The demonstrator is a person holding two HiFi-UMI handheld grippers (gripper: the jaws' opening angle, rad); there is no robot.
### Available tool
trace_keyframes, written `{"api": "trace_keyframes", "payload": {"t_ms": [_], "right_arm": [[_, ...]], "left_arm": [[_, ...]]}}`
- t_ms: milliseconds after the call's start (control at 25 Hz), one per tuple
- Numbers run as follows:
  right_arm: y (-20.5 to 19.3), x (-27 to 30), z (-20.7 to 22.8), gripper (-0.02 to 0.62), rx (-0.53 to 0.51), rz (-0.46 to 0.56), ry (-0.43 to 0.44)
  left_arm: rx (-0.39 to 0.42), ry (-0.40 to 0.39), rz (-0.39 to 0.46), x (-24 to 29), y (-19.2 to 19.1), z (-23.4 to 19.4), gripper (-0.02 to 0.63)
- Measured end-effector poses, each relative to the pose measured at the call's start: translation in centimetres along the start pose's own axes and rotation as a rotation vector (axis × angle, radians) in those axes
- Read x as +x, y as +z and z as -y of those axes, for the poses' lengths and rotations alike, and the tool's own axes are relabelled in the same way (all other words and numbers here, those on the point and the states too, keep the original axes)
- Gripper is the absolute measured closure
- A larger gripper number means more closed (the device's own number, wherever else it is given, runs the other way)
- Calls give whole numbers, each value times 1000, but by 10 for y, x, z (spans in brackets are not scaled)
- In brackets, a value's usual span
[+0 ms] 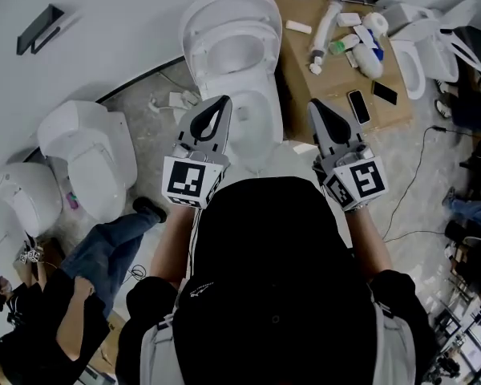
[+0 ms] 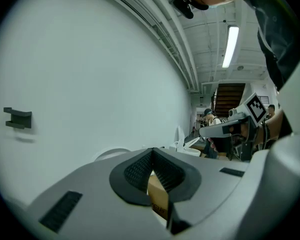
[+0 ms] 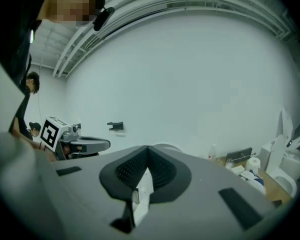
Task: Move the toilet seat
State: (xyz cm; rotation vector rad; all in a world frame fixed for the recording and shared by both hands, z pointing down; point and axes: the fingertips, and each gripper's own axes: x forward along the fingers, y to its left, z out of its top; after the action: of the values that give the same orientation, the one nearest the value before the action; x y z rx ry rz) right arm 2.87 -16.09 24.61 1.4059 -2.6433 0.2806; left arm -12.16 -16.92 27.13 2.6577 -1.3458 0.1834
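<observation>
A white toilet stands against the wall in the head view. Its lid is tipped up, and the seat ring looks raised against it, leaving the bowl open. My left gripper hovers over the bowl's left rim, shut and empty. My right gripper hangs just right of the bowl, also shut with nothing in it. In the left gripper view the left gripper has its pads closed together, and the lid's top peeks up behind. The right gripper looks the same in its own view, before the lid.
A cardboard box to the toilet's right carries bottles, tubes and phones. More toilets stand at the left and right. A person sits on the floor at lower left. A black bracket is on the wall.
</observation>
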Motion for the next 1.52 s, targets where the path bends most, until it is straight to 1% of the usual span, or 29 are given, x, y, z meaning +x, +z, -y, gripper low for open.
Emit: {"api": "trace_keyframes", "payload": {"t_ms": [200,360,560,720,840,960,1120,1240,1400,1520], "right_arm": [[-7,-22,-3,581,-4,-6,-48],[-6,-28,-6,581,14,6,-43],[-7,-27,-7,581,51,30,-7],[-9,-36,-14,581,98,61,46],[-10,-48,-16,581,113,79,86],[-12,-65,-15,581,110,83,121],[-7,-92,-10,581,102,103,138],[-12,-114,-4,581,102,112,149],[-22,-137,4,581,125,107,161],[-19,-147,2,581,147,142,186]], "left_arm": [[-86,62,30,-24,0,9,597],[-111,76,32,-39,-7,19,597],[-106,108,19,-37,-16,28,597],[-73,124,48,-31,-4,47,597],[-61,128,74,-29,4,70,597],[-64,137,70,-29,3,96,597],[-65,138,55,-31,0,130,597],[-57,131,48,-33,-4,158,597],[-46,119,46,-32,-6,192,597],[-49,127,46,-38,-4,207,597]]}}
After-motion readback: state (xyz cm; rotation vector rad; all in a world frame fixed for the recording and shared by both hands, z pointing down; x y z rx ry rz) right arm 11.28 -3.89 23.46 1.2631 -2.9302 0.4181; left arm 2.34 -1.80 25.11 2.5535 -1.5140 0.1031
